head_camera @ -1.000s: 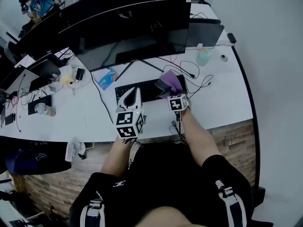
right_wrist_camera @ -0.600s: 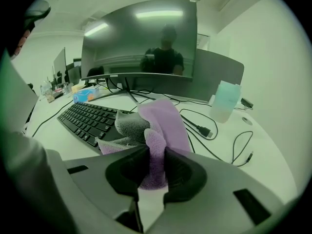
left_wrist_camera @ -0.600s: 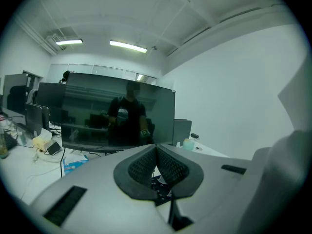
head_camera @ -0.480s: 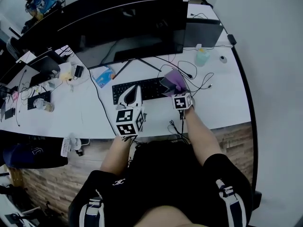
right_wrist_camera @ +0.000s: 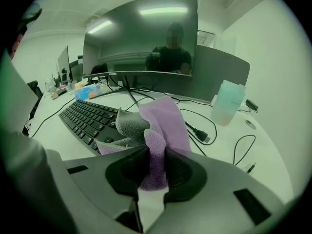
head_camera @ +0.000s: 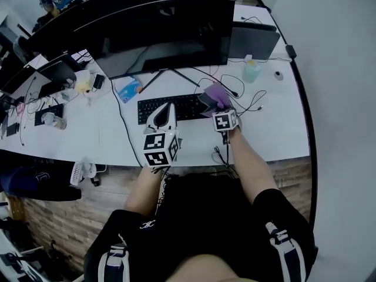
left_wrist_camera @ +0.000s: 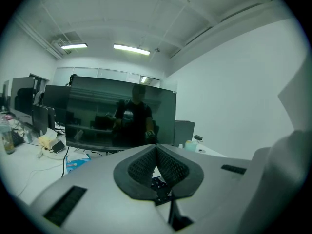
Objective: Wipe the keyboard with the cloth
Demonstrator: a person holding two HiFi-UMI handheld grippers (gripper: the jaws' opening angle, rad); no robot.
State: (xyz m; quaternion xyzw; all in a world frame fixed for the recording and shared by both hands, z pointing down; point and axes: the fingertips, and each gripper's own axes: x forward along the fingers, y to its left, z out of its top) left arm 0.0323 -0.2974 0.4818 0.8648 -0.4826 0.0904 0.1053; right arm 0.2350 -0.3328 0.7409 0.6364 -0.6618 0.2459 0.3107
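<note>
A black keyboard (head_camera: 170, 107) lies on the white desk (head_camera: 276, 128) in front of a large monitor (head_camera: 158, 31); the right gripper view shows the keyboard (right_wrist_camera: 90, 121) at left. My right gripper (head_camera: 218, 109) is shut on a purple cloth (head_camera: 214, 96), held just above the keyboard's right end. The cloth (right_wrist_camera: 156, 126) bunches up between the right gripper (right_wrist_camera: 155, 172) jaws. My left gripper (head_camera: 164, 117) hovers over the keyboard's near edge, shut with nothing in it. In the left gripper view the left gripper (left_wrist_camera: 156, 167) jaws meet, with keys showing below them.
A pale green bottle (head_camera: 251, 70) stands right of the monitor, and black cables (head_camera: 244, 98) loop across the desk near the cloth. A blue packet (head_camera: 128, 90) lies left of the keyboard. More monitors and clutter (head_camera: 59, 93) fill the desk's left side.
Both grippers sit slightly further forward over the keyboard than a second ago. The cloth stays held in the right gripper.
</note>
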